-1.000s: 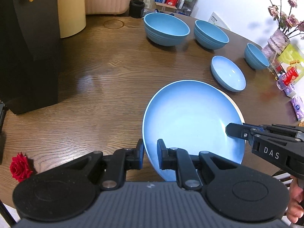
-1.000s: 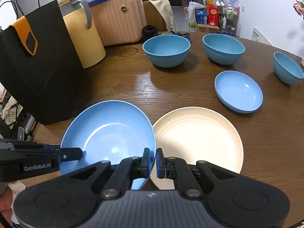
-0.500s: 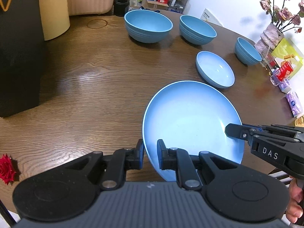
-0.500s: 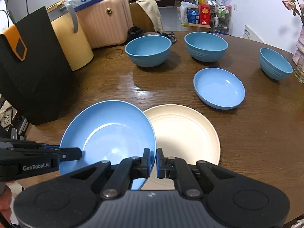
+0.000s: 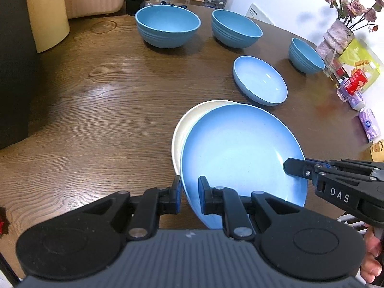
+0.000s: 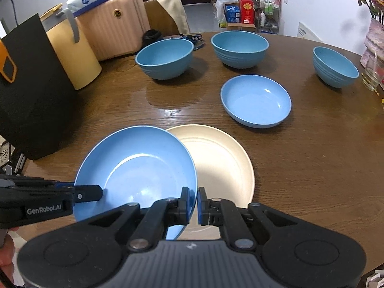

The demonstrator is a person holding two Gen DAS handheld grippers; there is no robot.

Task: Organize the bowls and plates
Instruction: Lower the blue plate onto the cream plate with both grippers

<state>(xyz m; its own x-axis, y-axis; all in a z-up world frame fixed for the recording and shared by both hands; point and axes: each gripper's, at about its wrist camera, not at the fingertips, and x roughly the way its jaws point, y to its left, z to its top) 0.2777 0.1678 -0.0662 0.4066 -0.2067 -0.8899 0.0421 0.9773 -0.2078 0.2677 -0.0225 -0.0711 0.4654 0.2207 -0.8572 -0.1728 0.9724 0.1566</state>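
My left gripper (image 5: 189, 195) and my right gripper (image 6: 194, 201) are both shut on the rim of a large blue plate (image 5: 240, 151), one at each side, and hold it above a cream plate (image 5: 189, 120). In the right wrist view the blue plate (image 6: 136, 165) overlaps the left part of the cream plate (image 6: 220, 158). A shallow blue dish (image 6: 256, 100) lies beyond them. Two big blue bowls (image 6: 165, 58) (image 6: 240, 48) and a small blue bowl (image 6: 334, 66) stand at the back of the wooden table (image 6: 312, 163).
A black bag (image 6: 31, 91) and a yellow container (image 6: 72, 55) stand at the table's left. A vase of flowers (image 5: 338, 36), snack packs (image 5: 357, 81) and a glass (image 6: 370, 74) sit along the right edge. A pink suitcase (image 6: 112, 21) stands behind the table.
Both grippers have carried the blue plate to the right, over the cream plate, so it now overlaps it. The grips have not changed.
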